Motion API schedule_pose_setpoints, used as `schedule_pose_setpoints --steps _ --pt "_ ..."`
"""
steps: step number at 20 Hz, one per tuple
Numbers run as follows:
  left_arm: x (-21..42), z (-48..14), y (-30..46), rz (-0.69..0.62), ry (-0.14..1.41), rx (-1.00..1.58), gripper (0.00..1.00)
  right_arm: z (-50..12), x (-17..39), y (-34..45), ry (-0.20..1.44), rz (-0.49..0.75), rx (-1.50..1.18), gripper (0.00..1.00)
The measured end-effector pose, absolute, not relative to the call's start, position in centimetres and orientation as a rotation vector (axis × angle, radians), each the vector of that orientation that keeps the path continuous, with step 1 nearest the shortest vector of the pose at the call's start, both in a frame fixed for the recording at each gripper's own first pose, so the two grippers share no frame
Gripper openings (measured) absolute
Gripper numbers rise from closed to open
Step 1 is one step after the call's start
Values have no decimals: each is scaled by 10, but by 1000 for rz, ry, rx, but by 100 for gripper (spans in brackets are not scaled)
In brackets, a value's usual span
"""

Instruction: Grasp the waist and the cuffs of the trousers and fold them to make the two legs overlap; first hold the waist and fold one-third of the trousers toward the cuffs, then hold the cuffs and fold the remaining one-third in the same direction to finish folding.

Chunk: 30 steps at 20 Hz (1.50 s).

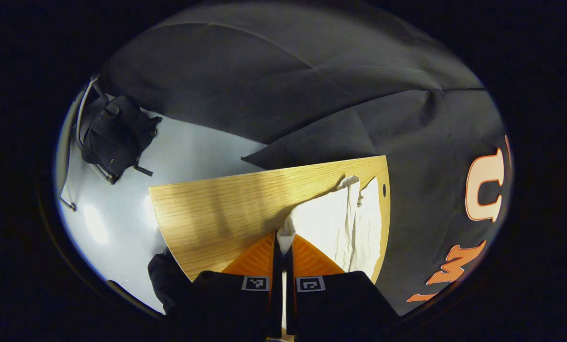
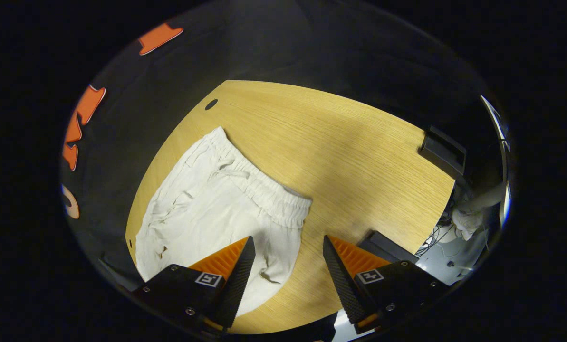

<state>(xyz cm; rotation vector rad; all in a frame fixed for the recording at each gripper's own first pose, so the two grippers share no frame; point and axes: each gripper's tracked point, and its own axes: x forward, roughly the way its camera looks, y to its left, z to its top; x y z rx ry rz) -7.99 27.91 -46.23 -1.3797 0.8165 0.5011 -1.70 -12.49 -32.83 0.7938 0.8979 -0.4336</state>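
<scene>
Two views tell different things. In the left gripper view, the left gripper point(image 1: 283, 237) has its fingers nearly together, pinching an edge of the white trousers point(image 1: 333, 223), and the cloth runs away from the tips over the wooden table point(image 1: 216, 209). A dark bag point(image 1: 114, 137) lies on the pale floor far ahead to the left. In the right gripper view, the right gripper point(image 2: 288, 247) is wide apart and holds nothing; the trousers' elastic waistband point(image 2: 259, 183) lies just ahead of its left finger point(image 2: 238, 275), flat on the table.
</scene>
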Motion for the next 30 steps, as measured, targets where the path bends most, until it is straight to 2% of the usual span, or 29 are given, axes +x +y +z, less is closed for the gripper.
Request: schedule_pose_setpoints --steps 3,4,5,6,10,12,14,17,30 --pt "-80 -463 279 505 825 -1384 7 -341 -5 -127 899 -497 868 82" --pt "-80 -462 280 505 827 -1382 7 -341 -3 -129 883 -515 886 69" --pt "-79 -462 280 507 828 -1381 7 -342 4 -133 864 -533 909 67" --pt "-78 -462 281 509 827 -1380 7 -343 7 -132 855 -536 937 71" --pt "-75 -461 281 508 821 -1379 7 -349 11 -137 787 -597 1117 23" --pt "-74 -460 282 510 813 -1386 7 -350 11 -137 743 -591 1185 12" --pt "-73 -458 288 535 797 -1405 5 -348 9 -141 714 -595 1223 5" --pt "-70 -455 294 545 768 -1423 4 -345 5 -148 702 -607 1248 2" --pt "-47 -415 320 442 700 -1393 4 -327 2 -155 682 -619 1309 1"
